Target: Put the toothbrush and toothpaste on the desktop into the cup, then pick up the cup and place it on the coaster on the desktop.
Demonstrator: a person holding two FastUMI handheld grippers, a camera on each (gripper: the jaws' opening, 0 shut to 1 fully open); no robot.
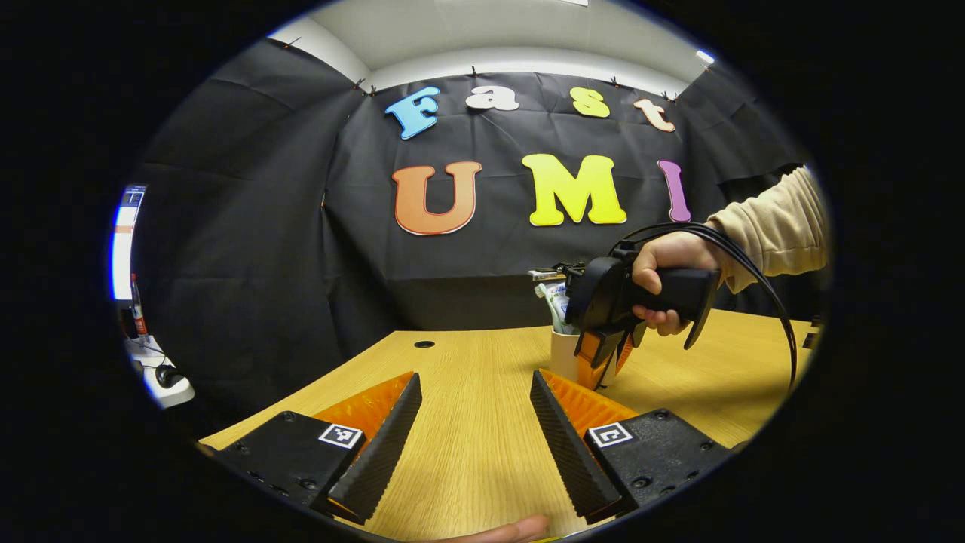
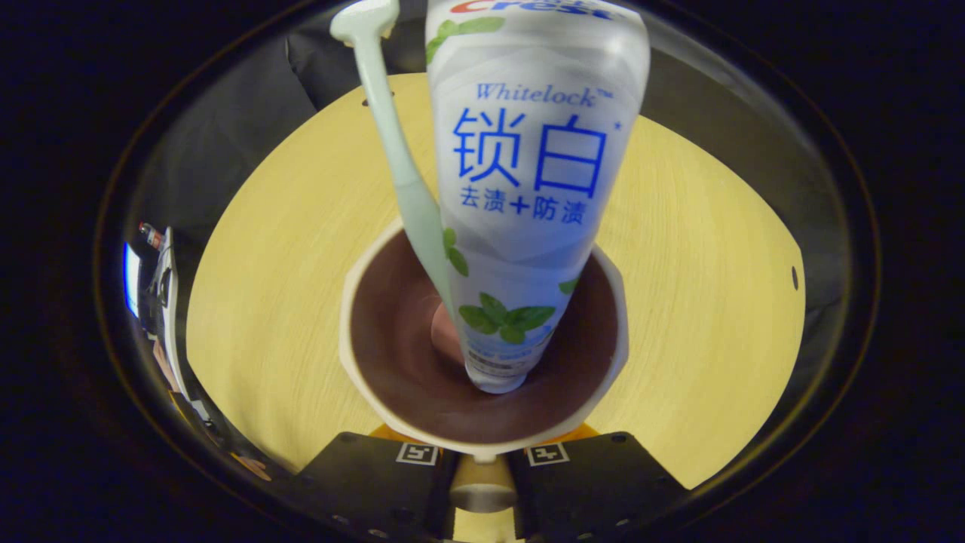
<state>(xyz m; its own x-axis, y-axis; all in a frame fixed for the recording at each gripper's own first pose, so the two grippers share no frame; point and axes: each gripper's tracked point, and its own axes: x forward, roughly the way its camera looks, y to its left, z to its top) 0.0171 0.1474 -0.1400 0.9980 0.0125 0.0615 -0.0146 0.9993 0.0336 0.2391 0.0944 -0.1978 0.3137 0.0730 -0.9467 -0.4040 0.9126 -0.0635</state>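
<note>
Right tool (image 2: 482, 460) grips cup (image 2: 362, 362) holding "Whitelock" toothpaste (image 2: 528, 188), toothbrush (image 2: 399, 166).

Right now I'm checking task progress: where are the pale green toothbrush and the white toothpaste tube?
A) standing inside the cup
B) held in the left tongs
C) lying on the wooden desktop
A: the pale green toothbrush and white toothpaste tube both stand inside the brown-lined cup.

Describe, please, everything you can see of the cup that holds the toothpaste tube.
The off-white cup with a dark brown inside stands upright on the light wooden desktop. Its rim looks faintly angular. Inside, a white and blue toothpaste tube stands cap down, and a pale green toothbrush leans against it. The right gripper is at the cup's side, its orange fingers seemingly closed on the near wall.
</note>
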